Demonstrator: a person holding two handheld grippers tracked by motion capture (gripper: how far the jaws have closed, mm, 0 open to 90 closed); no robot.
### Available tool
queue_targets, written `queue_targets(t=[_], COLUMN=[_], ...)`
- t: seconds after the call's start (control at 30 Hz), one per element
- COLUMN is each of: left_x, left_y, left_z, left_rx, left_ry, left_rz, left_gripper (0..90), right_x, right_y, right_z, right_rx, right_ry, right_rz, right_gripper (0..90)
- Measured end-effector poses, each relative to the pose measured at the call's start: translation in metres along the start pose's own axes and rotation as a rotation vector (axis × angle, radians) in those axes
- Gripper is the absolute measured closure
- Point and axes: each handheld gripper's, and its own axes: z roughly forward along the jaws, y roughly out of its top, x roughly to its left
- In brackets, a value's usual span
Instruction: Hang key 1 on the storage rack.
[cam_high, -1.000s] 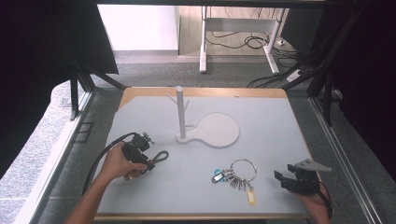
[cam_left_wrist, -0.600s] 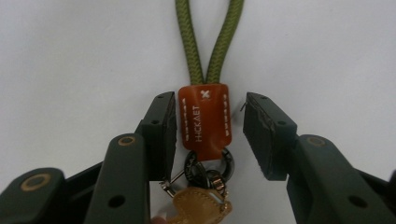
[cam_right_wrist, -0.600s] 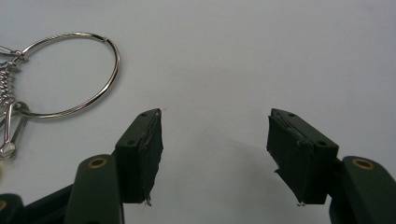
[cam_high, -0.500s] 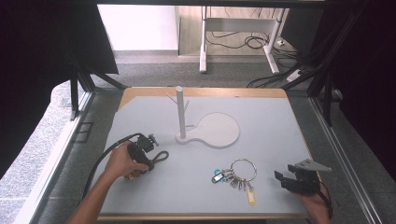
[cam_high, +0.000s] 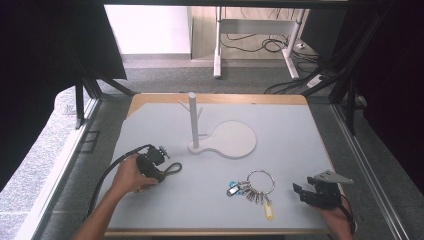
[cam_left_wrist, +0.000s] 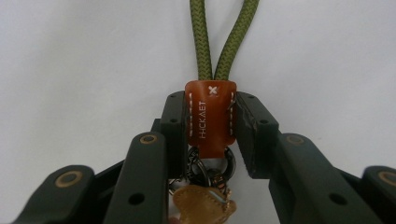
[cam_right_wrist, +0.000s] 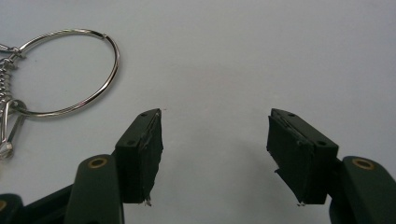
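Olive-green braided cord lanyard (cam_left_wrist: 224, 42) lies on the grey table (cam_high: 300, 140), its brown leather tab (cam_left_wrist: 211, 114) clenched in the left gripper (cam_left_wrist: 211, 140), whose jaws have just closed. Lifted, that narrow tab could slip. Right gripper (cam_right_wrist: 215, 149) gapes empty beside the steel key ring (cam_right_wrist: 70, 72).

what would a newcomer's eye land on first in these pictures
Probably the brown leather tab of an olive cord loop, pinched between the left gripper at the table's near left. Next, the white peg stand at mid-table and the big key ring beside the open right gripper.
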Motion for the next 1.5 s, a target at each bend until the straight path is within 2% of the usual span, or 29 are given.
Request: queue_targets(t=[0.17,0.33,0.57,0.7,0.93,1.2,1.5], left_x=[0.003,0.006,0.008,0.008,0.010,0.016,0.020], left_y=[-0.004,-0.009,-0.011,-0.009,-0.007,-0.001,0.005], left_z=[-0.010,-0.021,-0.040,-0.048,-0.066,-0.081,-0.099], left_rx=[-0.073,-0.123,-0.176,-0.191,-0.215,-0.204,-0.229], left_ry=[-0.028,-0.050,-0.045,-0.041,-0.044,-0.032,-0.024], left_rz=[-0.029,-0.041,-0.034,-0.031,-0.035,-0.032,-0.036], left_gripper=[66.6,66.6,66.7,66.7,66.7,66.7,66.7], right_x=[0.001,0.001,0.002,0.005,0.003,0.003,0.002], right_y=[0.000,0.000,0.000,0.001,0.000,0.000,-0.001], right_z=[0.001,0.000,0.002,0.002,0.002,0.003,0.003], right_rx=[0.004,0.000,0.001,-0.005,0.000,0.005,0.011], right_ry=[-0.001,-0.003,-0.005,-0.001,-0.003,-0.004,-0.007], right_rz=[-0.005,0.000,-0.008,-0.019,-0.009,-0.013,-0.004], right_gripper=[36.1,36.1,36.4,36.4,36.3,36.2,36.3])
